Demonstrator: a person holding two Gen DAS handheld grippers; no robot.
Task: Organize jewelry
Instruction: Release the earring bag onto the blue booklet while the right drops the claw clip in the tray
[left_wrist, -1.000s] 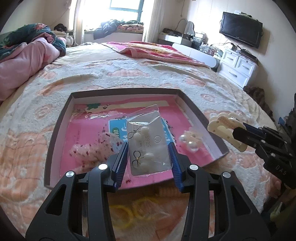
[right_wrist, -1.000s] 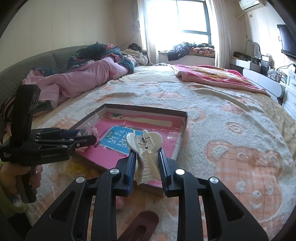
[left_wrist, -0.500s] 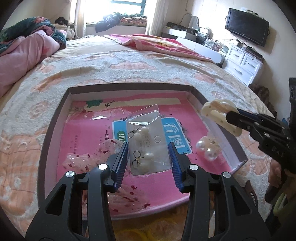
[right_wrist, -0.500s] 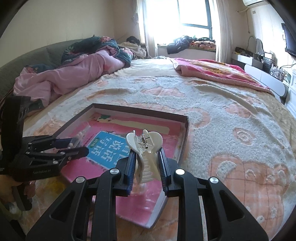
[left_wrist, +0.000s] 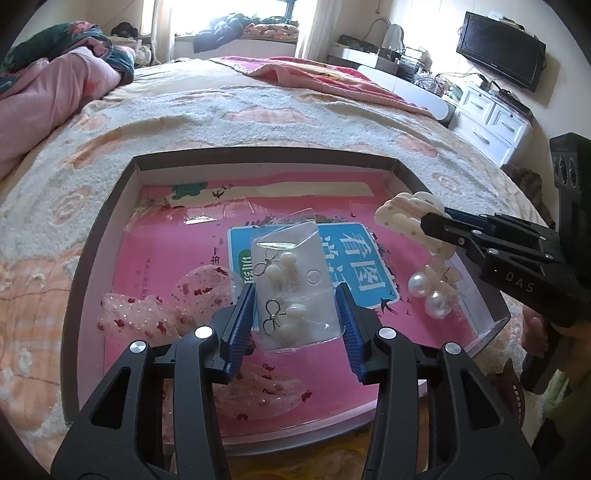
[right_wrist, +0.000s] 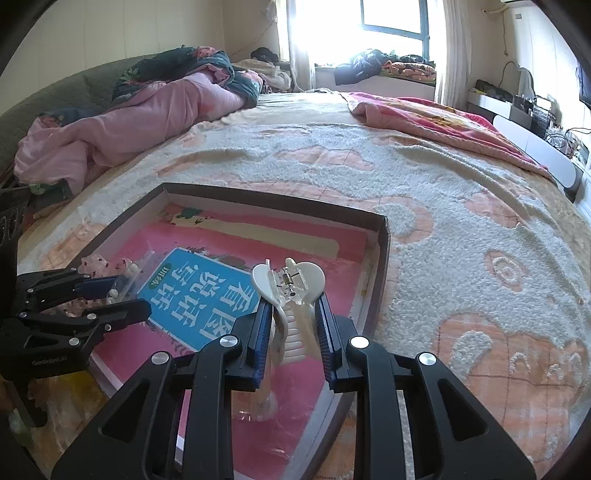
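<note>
A shallow brown-rimmed box (left_wrist: 122, 184) with a pink printed floor lies on the bed. My left gripper (left_wrist: 295, 317) is shut on a clear earring packet (left_wrist: 295, 280) holding two bow-and-pearl earrings, hanging over the box's middle. My right gripper (right_wrist: 291, 332) is shut on a cream claw hair clip (right_wrist: 291, 291), held above the box's right side; in the left wrist view the same clip (left_wrist: 402, 221) hovers over the pearl earrings (left_wrist: 432, 291). A translucent pink speckled bow (left_wrist: 166, 306) lies at the box's near left. The left gripper (right_wrist: 122, 299) shows from the side in the right wrist view.
The box (right_wrist: 382, 243) sits on a cream and peach blanket (right_wrist: 461, 221). A pink quilt (right_wrist: 129, 122) is heaped at the far left. A white dresser (left_wrist: 491, 118) and a television (left_wrist: 502, 48) stand against the right wall. A brown comb (left_wrist: 513, 384) lies near the box's right corner.
Both grippers have moved forward and down over the box, each keeping its load. The hair clip now hangs above the pearl earrings inside the box's right side.
</note>
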